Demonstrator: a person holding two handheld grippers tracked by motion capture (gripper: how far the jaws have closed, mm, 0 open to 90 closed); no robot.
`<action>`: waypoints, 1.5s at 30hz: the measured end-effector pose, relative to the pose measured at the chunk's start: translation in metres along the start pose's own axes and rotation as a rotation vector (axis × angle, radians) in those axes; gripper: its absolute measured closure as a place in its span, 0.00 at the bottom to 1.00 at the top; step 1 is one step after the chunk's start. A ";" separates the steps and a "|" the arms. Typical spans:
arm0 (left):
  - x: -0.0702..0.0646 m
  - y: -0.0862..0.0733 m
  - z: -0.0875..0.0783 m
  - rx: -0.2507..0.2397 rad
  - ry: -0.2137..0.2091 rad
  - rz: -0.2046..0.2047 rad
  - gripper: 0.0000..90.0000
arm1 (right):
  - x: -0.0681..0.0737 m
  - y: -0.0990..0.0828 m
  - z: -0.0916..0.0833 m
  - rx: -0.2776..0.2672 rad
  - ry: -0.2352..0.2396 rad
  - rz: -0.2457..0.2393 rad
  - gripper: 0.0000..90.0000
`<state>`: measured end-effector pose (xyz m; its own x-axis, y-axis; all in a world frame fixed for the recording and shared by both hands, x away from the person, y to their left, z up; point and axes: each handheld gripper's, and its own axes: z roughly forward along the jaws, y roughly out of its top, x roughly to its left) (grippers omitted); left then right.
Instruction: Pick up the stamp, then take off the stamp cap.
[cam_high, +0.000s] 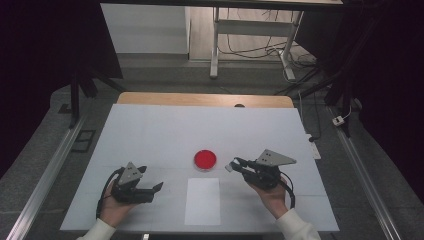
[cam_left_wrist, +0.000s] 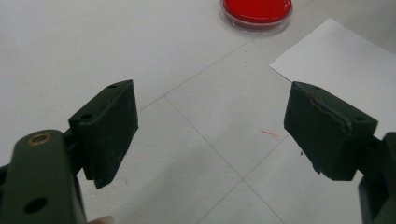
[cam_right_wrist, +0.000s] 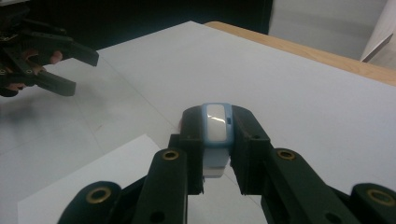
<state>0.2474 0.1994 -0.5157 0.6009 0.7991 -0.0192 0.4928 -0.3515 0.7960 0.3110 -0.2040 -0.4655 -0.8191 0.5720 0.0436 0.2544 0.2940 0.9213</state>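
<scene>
While right gripper (cam_right_wrist: 215, 140) clamps small light-blue object with white face (cam_right_wrist: 216, 128) between its jaws, object sits raised above table (cam_high: 150, 130), just right of red dish (cam_high: 205, 159). Left gripper (cam_left_wrist: 210, 135) gapes wide, nothing between jaws, over table left of white paper sheet (cam_high: 202, 200).

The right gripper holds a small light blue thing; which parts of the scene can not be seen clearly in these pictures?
- Blue object: right gripper jaws cover its sides; too small in high view.
- Red dish: cut by top edge, left gripper view.
- White sheet: partly cut by right edge.
</scene>
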 end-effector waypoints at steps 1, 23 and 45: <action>0.000 0.000 0.000 0.001 0.001 0.000 0.20 | 0.001 0.000 0.001 0.002 0.001 0.000 0.83; -0.001 0.000 0.001 0.004 -0.004 0.011 0.20 | 0.020 -0.002 0.017 0.003 0.078 -0.004 0.83; -0.016 0.013 0.004 -0.023 -0.023 0.042 0.20 | 0.020 -0.003 0.017 -0.005 0.065 0.003 0.83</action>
<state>0.2469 0.1803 -0.5077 0.6356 0.7720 0.0009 0.4522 -0.3732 0.8100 0.3025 -0.1804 -0.4734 -0.8502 0.5216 0.0715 0.2546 0.2886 0.9230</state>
